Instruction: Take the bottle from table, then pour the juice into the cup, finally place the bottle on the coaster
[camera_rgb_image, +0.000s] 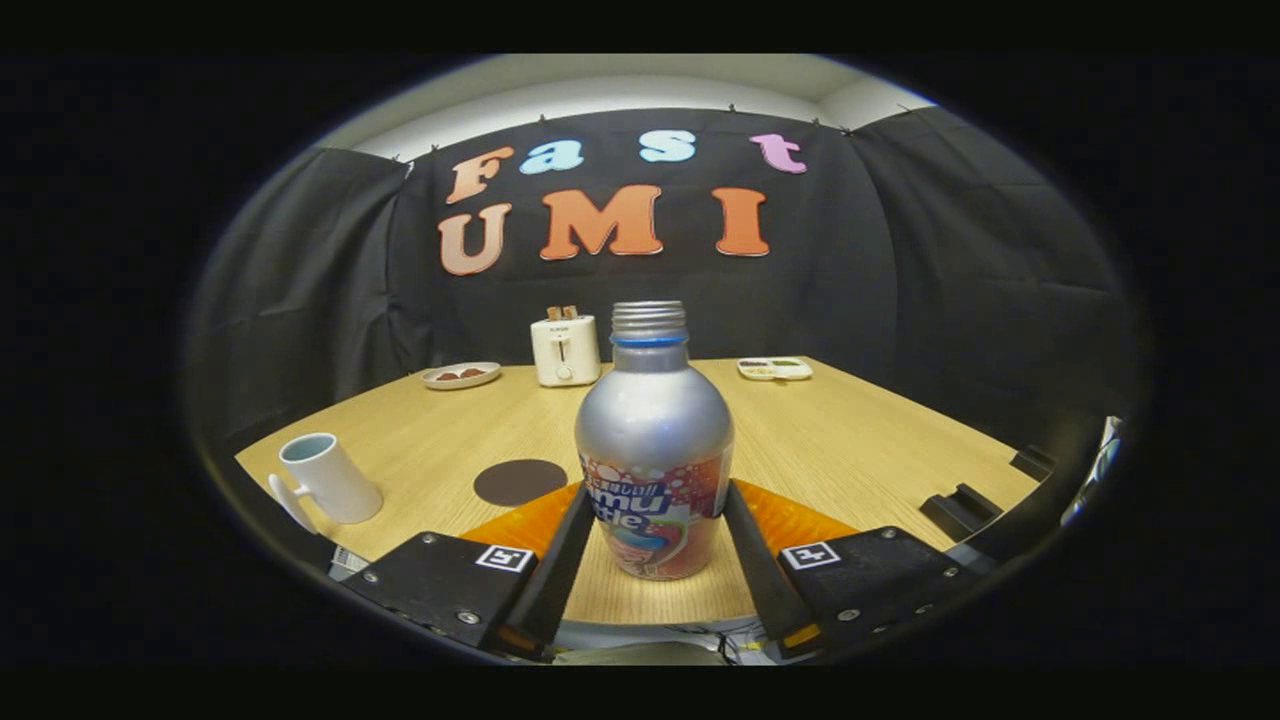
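A silver bottle (655, 420) with a colourful label and an uncapped threaded neck stands upright between my fingers. My gripper (661, 497) is shut on the bottle, one finger pressing on each side of the label. Its base hangs over the wooden table (850, 440) near the front edge; whether it still rests there I cannot tell. A white cup (327, 478) with a handle stands to the left, leaning in this view. A dark round coaster (519, 481) lies flat between the cup and the bottle, just beyond my left finger.
At the back of the table stand a white toaster (565, 350), a small plate (460, 375) with brown pieces to its left and a flat tray (775, 368) to its right. Black blocks (962, 508) sit at the table's right edge.
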